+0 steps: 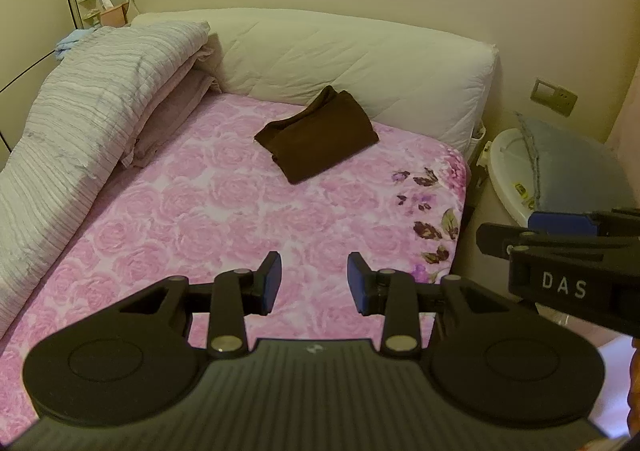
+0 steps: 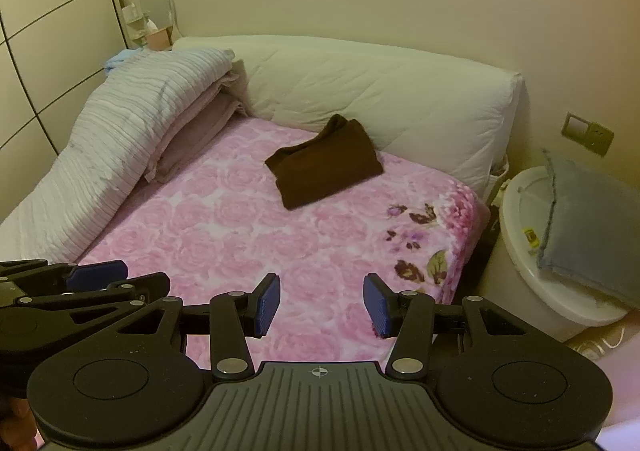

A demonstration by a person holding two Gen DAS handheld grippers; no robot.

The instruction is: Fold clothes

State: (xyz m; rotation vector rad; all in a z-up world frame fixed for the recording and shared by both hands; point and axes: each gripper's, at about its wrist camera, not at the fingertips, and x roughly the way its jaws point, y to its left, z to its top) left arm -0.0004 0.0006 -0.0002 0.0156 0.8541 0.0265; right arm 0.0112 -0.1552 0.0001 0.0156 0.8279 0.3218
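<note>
Folded dark-brown soft cloth (image 1: 317, 134) lies on the pink rose-print bed (image 1: 208, 211), well beyond both empty grippers' spread jaws: left gripper (image 1: 314, 283), right gripper (image 2: 322, 305).

The left gripper (image 1: 314, 282) and the right gripper (image 2: 321, 304) are held side by side, level and pointing forward, each with its blue-padded jaws spread apart and empty.

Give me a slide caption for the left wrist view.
Open left gripper above pink floral bed, folded brown garment lying ahead.
</note>
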